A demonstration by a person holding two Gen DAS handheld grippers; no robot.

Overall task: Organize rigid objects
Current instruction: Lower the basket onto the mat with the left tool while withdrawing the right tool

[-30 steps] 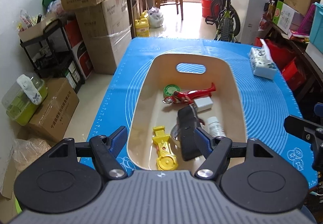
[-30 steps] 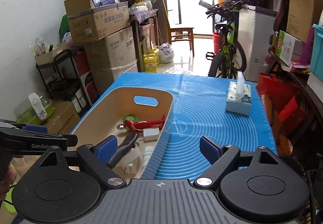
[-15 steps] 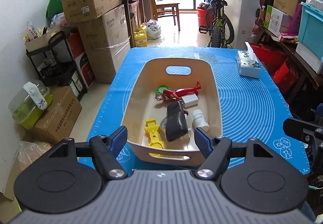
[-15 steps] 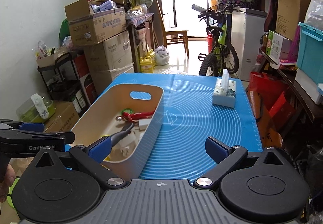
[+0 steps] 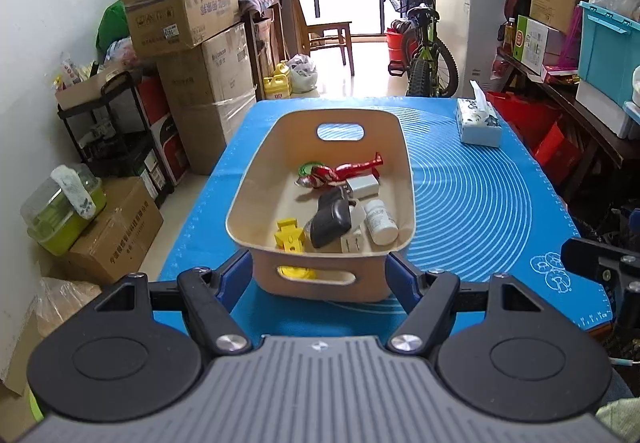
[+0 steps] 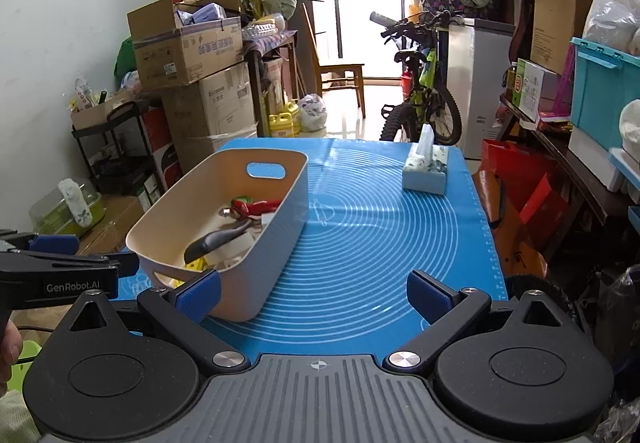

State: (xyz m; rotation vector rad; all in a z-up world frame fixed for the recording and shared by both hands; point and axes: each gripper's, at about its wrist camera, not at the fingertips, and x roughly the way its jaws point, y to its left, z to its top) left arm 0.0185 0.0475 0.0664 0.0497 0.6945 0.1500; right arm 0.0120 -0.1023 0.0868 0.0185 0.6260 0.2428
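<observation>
A beige bin [image 5: 256, 179] [image 6: 292, 211] stands on the blue mat [image 5: 480, 203] [image 6: 380, 235]. It holds a red figure [image 5: 344, 173], a black-handled tool [image 5: 330, 219], a white bottle [image 5: 380, 221], a white adapter [image 5: 362, 185], a yellow toy [image 5: 290, 237] and a green ring [image 5: 310, 168]. My left gripper [image 5: 320, 275] is open and empty, just in front of the bin's near end. My right gripper [image 6: 314, 293] is open and empty over the mat's front edge, right of the bin.
A tissue box [image 5: 478, 121] [image 6: 426, 167] stands at the mat's far right. Cardboard boxes [image 5: 192, 55] and a black shelf [image 5: 116, 131] line the left wall. A bicycle [image 5: 424, 55] stands behind the table. A cluttered shelf [image 6: 580, 115] runs along the right.
Both grippers have drawn back from the bin toward the table's near edge and risen. The black-handled tool now lies in the bin, free of the left gripper.
</observation>
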